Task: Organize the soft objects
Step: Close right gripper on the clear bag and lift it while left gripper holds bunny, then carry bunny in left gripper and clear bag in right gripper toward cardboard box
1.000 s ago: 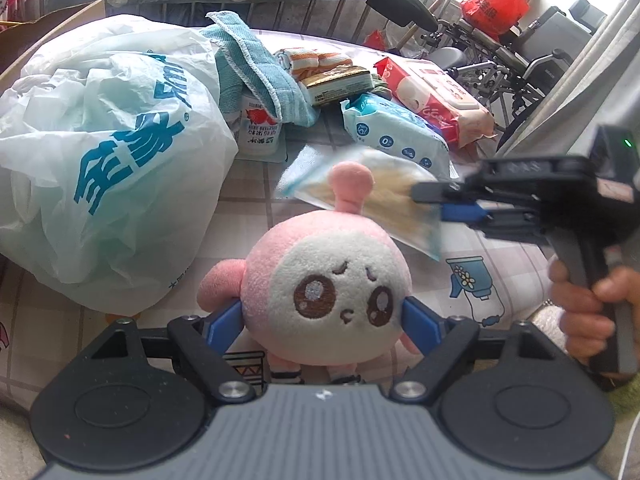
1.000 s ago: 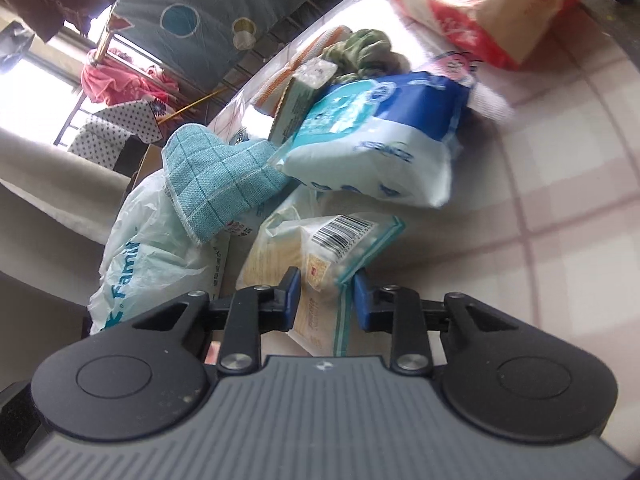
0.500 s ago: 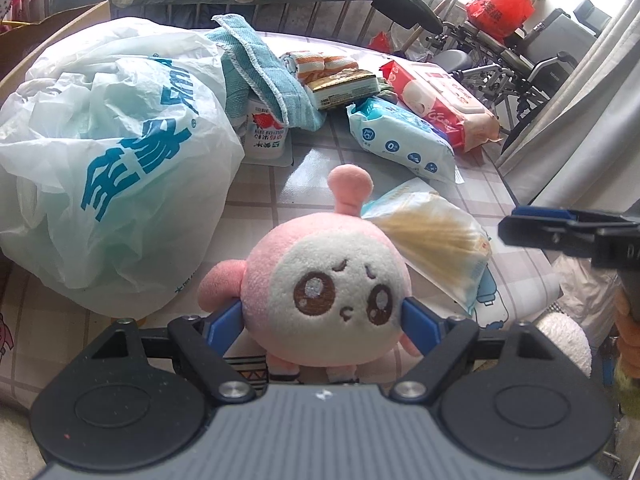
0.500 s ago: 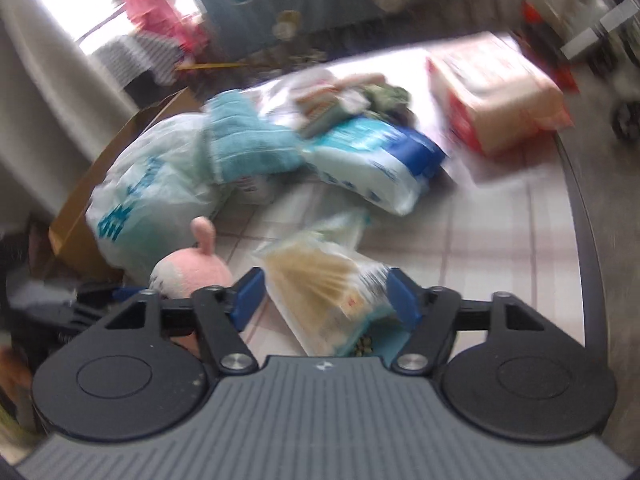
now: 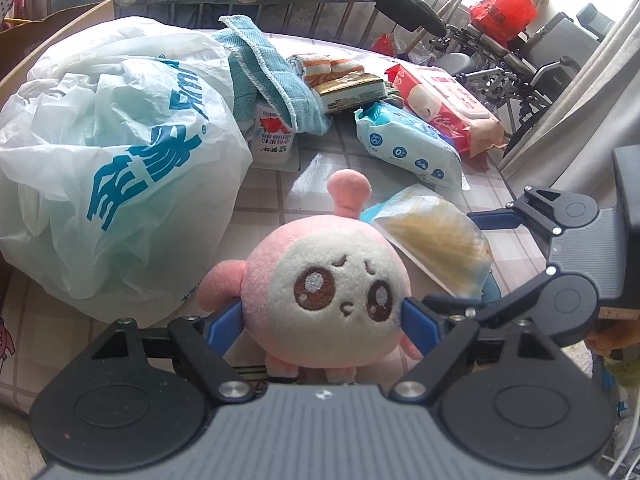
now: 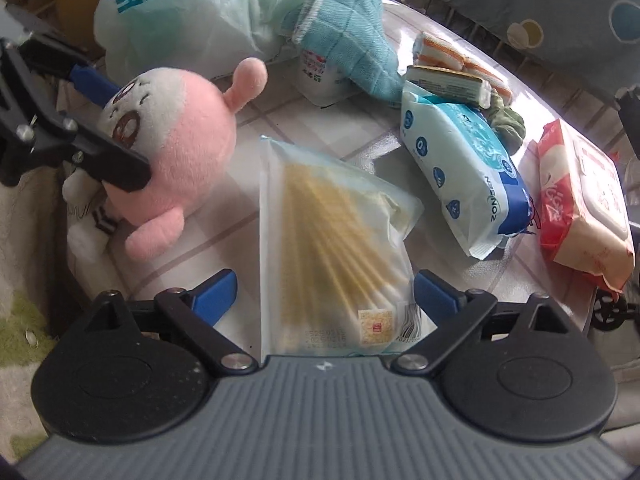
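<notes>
Legible markings: carrier bag, wipes pack, clear packet.
White plastic bag (image 6: 192, 12): blue Chinese characters "全家" and the Latin fragment "Fami", the rest lost in folds. Blue-and-white wipes pack (image 6: 464, 160): "ZONSEN" along its dark blue edge, "0" inside a round badge. Clear packet of yellow sticks (image 6: 336, 240): barcode, square code and rows of printed digits, too blurred to read.
</notes>
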`<state>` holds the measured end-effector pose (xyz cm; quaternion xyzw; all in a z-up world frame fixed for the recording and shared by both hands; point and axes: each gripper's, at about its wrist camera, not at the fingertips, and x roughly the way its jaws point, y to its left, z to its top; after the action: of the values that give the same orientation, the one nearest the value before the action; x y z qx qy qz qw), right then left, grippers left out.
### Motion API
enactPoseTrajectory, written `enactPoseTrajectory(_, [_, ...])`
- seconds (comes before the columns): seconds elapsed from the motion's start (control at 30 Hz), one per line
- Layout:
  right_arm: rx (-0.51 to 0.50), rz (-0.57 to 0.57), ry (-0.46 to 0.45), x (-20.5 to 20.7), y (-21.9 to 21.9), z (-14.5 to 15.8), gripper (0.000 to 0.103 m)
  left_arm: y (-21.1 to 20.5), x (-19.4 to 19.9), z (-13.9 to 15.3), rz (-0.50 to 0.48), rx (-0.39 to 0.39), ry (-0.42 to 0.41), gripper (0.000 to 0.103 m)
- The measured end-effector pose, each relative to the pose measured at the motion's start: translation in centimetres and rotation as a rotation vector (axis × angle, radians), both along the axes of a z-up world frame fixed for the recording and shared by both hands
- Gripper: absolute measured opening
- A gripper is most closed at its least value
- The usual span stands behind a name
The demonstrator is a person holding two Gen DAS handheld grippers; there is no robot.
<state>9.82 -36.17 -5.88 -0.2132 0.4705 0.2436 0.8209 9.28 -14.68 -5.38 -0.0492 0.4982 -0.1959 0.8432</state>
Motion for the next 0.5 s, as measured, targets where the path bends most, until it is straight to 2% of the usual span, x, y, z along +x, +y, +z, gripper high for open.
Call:
enactPoseTrajectory(0.03, [-0.002,-0.020,-0.007,0.2,-0.1,0.0,0.077,0.0,0.1,0.0,-0.001,-0.001,0.001,0.085])
enactPoseTrajectory(0.13, [-0.008,-0.083,-0.027,0.2,-0.7,0.0,0.056,0.0,0.0,0.0,-0.006,0.001,0.001,0.085])
enactPoseTrajectory(0.27, [0.062,-0.193,-0.012,0.6,-2.2,0.7,0.046,-0.1,0.1,0.0,-0.007,0.003,0.003,0.086])
enactPoseTrajectory(0.4, [0.266,-0.326,0.056,1.2,-5.0,1.6,0.044,0.0,0.1,0.0,-0.004,-0.002,-0.001,0.085])
enactPoseTrajectory(0.5, [0.518,-0.409,0.157,1.1,-7.5,2.1,0.044,0.1,0.0,0.0,0.000,-0.008,-0.011,0.083])
